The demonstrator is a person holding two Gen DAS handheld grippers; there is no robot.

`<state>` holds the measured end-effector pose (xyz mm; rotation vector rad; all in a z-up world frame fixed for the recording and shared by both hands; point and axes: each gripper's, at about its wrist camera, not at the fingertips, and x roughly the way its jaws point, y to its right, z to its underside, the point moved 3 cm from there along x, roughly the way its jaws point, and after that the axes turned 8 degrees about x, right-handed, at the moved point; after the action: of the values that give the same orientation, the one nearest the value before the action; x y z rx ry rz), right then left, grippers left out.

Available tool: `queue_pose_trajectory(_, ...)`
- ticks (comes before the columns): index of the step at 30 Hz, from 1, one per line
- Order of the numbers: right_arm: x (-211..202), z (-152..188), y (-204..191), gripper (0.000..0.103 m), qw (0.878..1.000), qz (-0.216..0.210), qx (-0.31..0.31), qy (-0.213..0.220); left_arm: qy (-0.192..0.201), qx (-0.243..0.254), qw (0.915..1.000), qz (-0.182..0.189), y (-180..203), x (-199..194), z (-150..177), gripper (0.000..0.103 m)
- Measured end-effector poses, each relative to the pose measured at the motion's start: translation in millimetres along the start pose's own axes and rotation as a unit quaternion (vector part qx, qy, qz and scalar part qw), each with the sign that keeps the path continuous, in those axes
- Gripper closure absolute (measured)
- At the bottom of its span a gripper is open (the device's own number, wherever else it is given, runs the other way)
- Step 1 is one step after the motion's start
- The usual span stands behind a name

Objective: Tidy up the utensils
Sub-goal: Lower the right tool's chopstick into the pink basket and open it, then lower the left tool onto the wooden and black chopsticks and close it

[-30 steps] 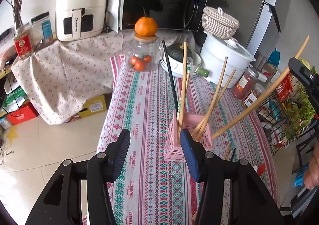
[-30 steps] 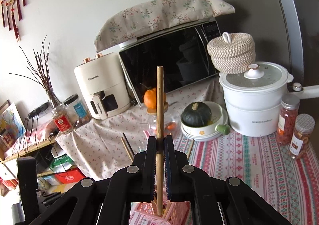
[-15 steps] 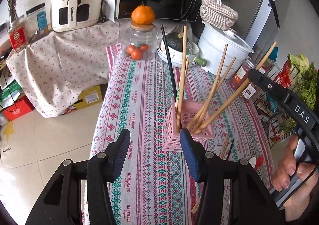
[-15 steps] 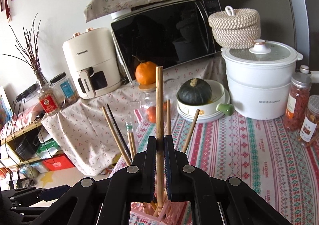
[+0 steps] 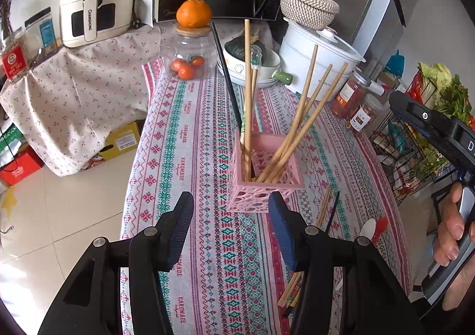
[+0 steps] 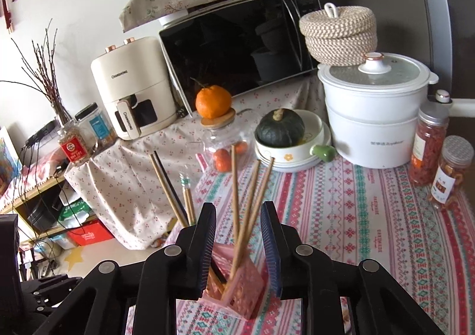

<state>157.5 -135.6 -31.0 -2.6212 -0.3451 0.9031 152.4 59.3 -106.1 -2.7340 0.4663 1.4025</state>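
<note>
- Chopsticks [image 5: 299,124] stand in the pink holder [image 5: 264,180], most of them wooden and leaning toward the table's right edge; one black stick [image 5: 227,79] and one upright wooden stick [image 5: 247,82] rise at the holder's left side.
- Holder sits on the patterned tablecloth [image 5: 190,157], about midway between the table's left and right edges.
- Left gripper [image 5: 231,228] hovers at the table's near end with its jaws spread wide and nothing between them; the holder is just beyond its fingertips.
- Right gripper [image 6: 239,237] hangs above the holder [image 6: 237,284], its jaws parted; three wooden sticks [image 6: 252,207] rise through the gap, and none is pinched.
- More chopsticks [image 5: 320,216] lie flat on the cloth near the table's right edge, beside a white spoon [image 5: 368,228] and a red one [image 5: 381,226].
- At the far end stand a glass jar [image 5: 190,59] with an orange [image 5: 194,13] on its lid, a bowl holding a green squash [image 6: 280,128], and a white pot [image 6: 377,112].
</note>
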Motion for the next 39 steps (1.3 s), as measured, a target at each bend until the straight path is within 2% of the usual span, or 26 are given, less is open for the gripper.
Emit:
queue_pose_trajectory(3, -9.6, 4.6, 20.9, 0.062, 0.999, 0.022, 0.013, -0.024, -0.011, 0.012, 0.9999, 0.002, 9.8, 3.5, 4.3, 0.038)
queue_pose_trajectory(5, -15.5, 9.1, 35.4, 0.058, 0.998, 0.040, 0.020, -0.040, -0.018, 0.026, 0.9995, -0.001, 18.8, 6.7, 7.2, 0.036)
queue_pose_trajectory(9, -25.2, 20.8, 62.5, 0.043, 0.995, 0.072, 0.026, -0.070, -0.036, 0.051, 0.9980, 0.001, 39.7, 15.6, 15.1, 0.032)
queue_pose_trajectory(13, -32.0, 36.6, 88.9, 0.036, 0.989, 0.103, 0.027, -0.101, -0.058, 0.072, 0.9957, 0.008, 63.3, 28.1, 23.6, 0.030)
queue_pose_trajectory(20, -37.6, 63.9, 132.2, 0.031, 0.976, 0.148, 0.042, -0.154, -0.092, 0.123, 0.9880, 0.013, 107.3, 52.4, 37.0, 0.029)
queue_pose_trajectory(29, -40.8, 91.9, 177.8, 0.029, 0.957, 0.188, 0.058, -0.213, -0.128, 0.155, 0.9763, 0.080, 161.6, 90.4, 48.7, 0.030)
queue_pose_trajectory(30, -40.7, 94.6, 183.1, 0.029, 0.955, 0.193, 0.061, -0.218, -0.131, 0.154, 0.9751, 0.091, 165.3, 95.2, 48.1, 0.033)
queue_pose_trajectory(34, -39.8, 104.5, 204.3, 0.029, 0.945, 0.205, 0.080, -0.244, -0.145, 0.154, 0.9696, 0.123, 177.7, 116.0, 40.9, 0.064)
queue_pose_trajectory(36, -38.5, 108.2, 211.0, 0.029, 0.941, 0.209, 0.084, -0.254, -0.150, 0.147, 0.9701, 0.121, 181.2, 128.4, 34.7, 0.066)
queue_pose_trajectory(39, -35.7, 113.6, 217.7, 0.029, 0.935, 0.213, 0.084, -0.270, -0.153, 0.145, 0.9700, 0.120, 189.1, 146.3, 26.0, 0.076)
